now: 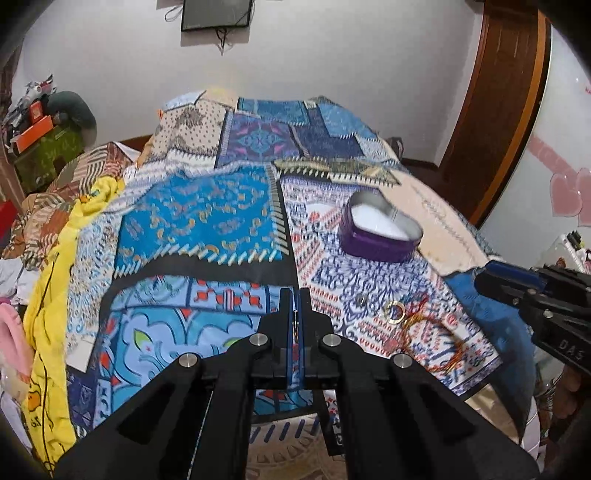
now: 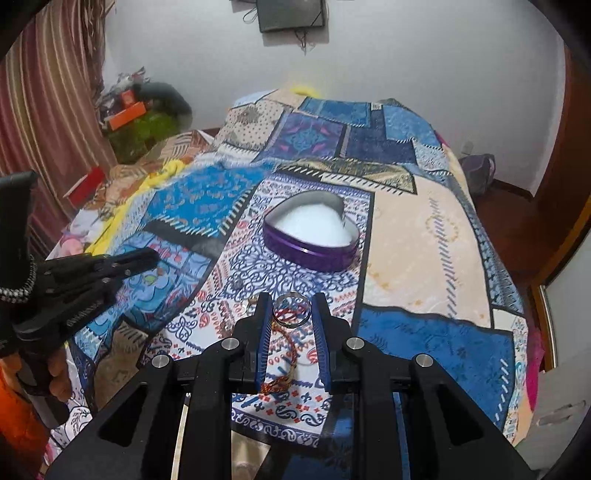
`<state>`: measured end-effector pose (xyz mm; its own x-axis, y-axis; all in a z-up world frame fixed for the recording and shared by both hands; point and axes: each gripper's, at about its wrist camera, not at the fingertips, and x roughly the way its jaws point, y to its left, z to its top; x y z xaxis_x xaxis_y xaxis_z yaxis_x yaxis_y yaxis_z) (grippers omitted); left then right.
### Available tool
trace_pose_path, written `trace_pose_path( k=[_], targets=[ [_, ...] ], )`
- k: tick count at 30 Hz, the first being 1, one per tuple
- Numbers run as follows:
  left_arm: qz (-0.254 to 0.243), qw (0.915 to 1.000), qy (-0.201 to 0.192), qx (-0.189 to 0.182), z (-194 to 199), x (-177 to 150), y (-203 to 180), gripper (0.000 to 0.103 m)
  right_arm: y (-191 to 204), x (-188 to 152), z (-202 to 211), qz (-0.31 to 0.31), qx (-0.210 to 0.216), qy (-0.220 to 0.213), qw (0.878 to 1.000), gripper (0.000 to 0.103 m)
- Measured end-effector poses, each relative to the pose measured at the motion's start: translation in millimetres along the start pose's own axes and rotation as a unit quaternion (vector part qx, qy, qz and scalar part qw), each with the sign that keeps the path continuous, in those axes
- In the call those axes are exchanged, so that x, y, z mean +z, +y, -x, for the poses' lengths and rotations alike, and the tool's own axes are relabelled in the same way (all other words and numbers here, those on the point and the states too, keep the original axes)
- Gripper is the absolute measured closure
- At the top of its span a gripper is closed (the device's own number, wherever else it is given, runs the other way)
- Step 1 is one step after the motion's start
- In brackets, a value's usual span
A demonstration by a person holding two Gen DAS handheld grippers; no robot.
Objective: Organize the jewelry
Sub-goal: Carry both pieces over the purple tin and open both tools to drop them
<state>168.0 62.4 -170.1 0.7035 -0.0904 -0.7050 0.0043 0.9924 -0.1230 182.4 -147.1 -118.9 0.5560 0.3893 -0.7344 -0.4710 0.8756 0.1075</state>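
The ring (image 2: 291,309) lay on the bed (image 2: 406,236), between my right gripper (image 2: 291,312) jaws, which stood open around it, gripping nothing. My left gripper (image 1: 294,314) was closed on something small I couldn't identify. Judging by this, the pick-up was in hand; next, close gently, then carry to the tin (image 2: 314,254).

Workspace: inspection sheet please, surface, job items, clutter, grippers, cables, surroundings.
Surface: bed under a patchwork blanket.
Job's things: open purple heart-shaped tin with white lining; silver ring and red-gold cord bracelet lie nearer the cameras; gold ring beside the cord.
Clutter: yellow cloth, piled boxes at far left.
Grippers: left gripper shut, something thin between the pads, not identifiable; right gripper open, straddling the silver ring.
Cables: cords dangling from the wall frame.
Surroundings: white wall, striped curtain, wooden door frame.
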Motion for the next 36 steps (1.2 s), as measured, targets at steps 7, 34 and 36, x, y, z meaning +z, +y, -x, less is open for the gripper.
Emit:
trace_pose_path(
  k=[7,34,36],
  targets=[
    [-0.014,0.9994,-0.03,-0.009,7.4,27.9,-2.4,0.102,-8.0,12.4,-0.1,-0.006,-0.004,-0.02,1.0,0.083],
    [-0.049,0.9924,-0.004,-0.113,-85.4,84.3,-51.6,0.102,-37.2,54.8,-69.4,0.015,0.003,0.011,1.0,0.083],
    [-0.051,0.9921,0.004,-0.115,-93.1,83.7,-53.8,0.102,-35.9,54.4,-74.1,0.021,0.003,0.017,1.0,0.083]
  ],
)
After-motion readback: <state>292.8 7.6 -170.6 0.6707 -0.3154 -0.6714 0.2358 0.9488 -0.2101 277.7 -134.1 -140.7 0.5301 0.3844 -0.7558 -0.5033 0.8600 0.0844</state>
